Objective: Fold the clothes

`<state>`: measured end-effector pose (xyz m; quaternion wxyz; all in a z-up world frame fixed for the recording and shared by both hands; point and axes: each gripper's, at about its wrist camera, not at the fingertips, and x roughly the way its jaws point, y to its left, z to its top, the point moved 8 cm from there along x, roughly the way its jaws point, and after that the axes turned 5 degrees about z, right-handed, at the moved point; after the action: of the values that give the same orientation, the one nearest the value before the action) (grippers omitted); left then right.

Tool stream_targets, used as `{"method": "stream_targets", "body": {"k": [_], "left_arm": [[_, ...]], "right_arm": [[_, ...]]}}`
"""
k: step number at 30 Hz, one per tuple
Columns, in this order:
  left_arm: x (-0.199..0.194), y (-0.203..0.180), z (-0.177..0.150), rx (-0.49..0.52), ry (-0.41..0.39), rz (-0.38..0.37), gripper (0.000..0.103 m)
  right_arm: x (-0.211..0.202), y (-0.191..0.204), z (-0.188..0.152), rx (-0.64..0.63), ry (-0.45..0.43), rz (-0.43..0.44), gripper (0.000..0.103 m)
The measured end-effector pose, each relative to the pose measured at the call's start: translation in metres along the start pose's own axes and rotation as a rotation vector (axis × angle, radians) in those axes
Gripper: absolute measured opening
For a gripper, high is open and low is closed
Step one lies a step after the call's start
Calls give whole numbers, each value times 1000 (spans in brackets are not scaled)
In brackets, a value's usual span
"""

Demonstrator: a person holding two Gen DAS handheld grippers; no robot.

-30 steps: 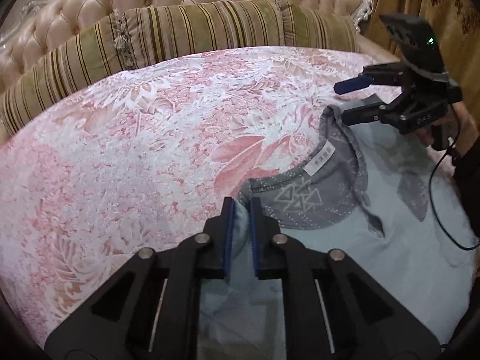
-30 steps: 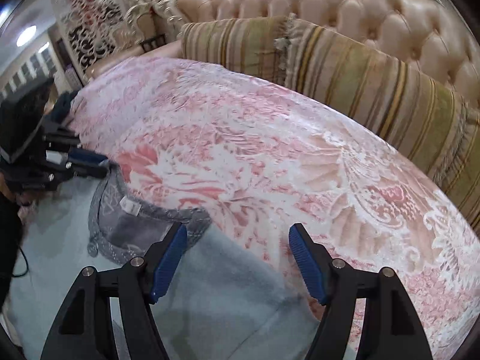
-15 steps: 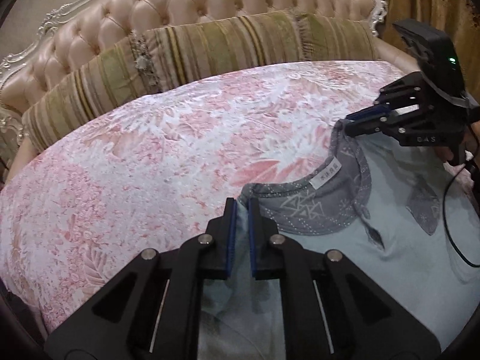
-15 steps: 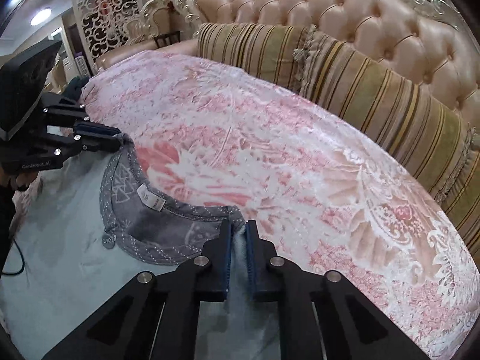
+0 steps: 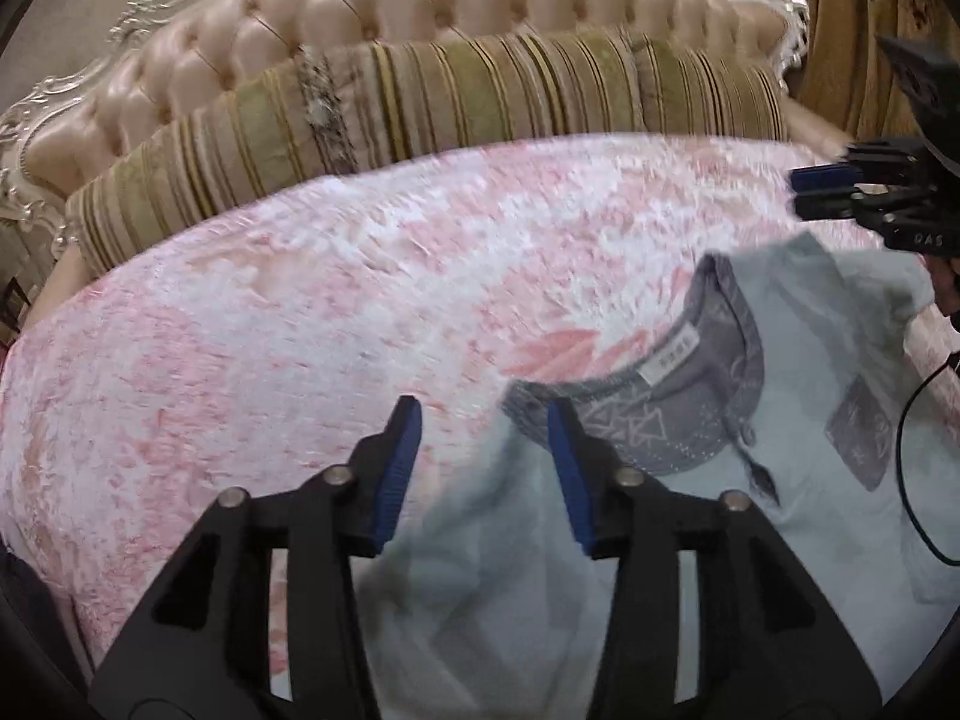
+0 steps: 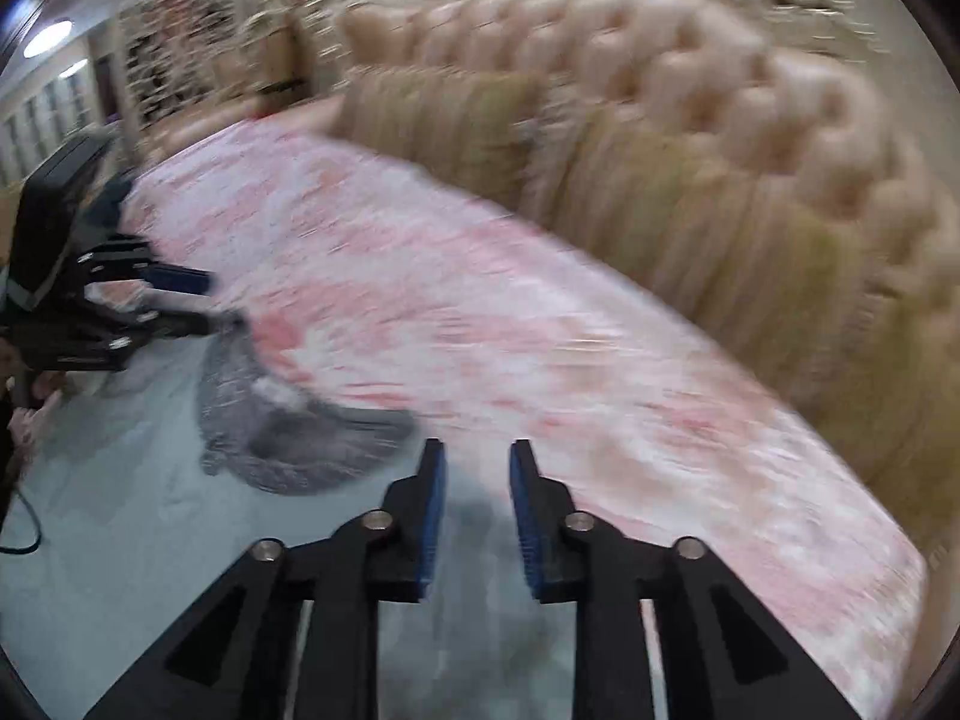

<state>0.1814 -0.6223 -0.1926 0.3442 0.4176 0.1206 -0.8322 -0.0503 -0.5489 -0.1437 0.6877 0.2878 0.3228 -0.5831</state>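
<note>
Two claws, left (image 5: pixel 485 468) and right (image 6: pixel 477 501), stand released above the shirt (image 5: pixel 810 480). Thin and limp, probably light; pinch shoulder seams beside the collar (image 5: pixel 672 420).

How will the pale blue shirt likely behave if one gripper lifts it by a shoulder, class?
The shirt would probably drape limply, since its thin cloth lies wrinkled on the bedspread. It looks light. Its grey collar, seemingly thicker, may hold shape slightly better.

The left gripper (image 5: pixel 485 429) hangs with its jaws apart over the pale blue shirt (image 5: pixel 690 552) (grey collar, white tag). The shirt lies on a pink flowered bedspread (image 5: pixel 270 330).
</note>
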Motion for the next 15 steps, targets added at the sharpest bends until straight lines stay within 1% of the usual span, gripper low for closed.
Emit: {"method": "stream_targets", "body": {"k": [1,2,3,4,7,10,12,13,15], "left_arm": [[-5,5,0,-16,-9,-2,48],[-9,2,0,-20,-14,-9,48],[-14,-1,0,-24,-19,-16,48],[-18,-4,-1,-28,-24,-22,48],[-30,-14,-1,-39,-40,-42,48],[-43,-23,-2,-51,-56,-62,48],[-51,-29,-2,-58,-66,-76,48],[-56,-33,-2,-62,-71,-82,48],[-64,-39,-2,-70,-82,-96,48]], "right_arm": [[-12,-14,-5,38,-23,-29,37],[-25,-28,-12,81,-47,-55,48],[-35,-42,-22,123,-62,-70,53],[-43,-55,-37,164,-67,-73,56],[-51,-85,-83,260,-35,-52,57],[-58,-110,-123,338,5,-84,57],[-65,-118,-137,364,-7,-76,57],[-67,-120,-141,372,-24,-50,57],[-63,-122,-142,360,-15,-40,57]]}}
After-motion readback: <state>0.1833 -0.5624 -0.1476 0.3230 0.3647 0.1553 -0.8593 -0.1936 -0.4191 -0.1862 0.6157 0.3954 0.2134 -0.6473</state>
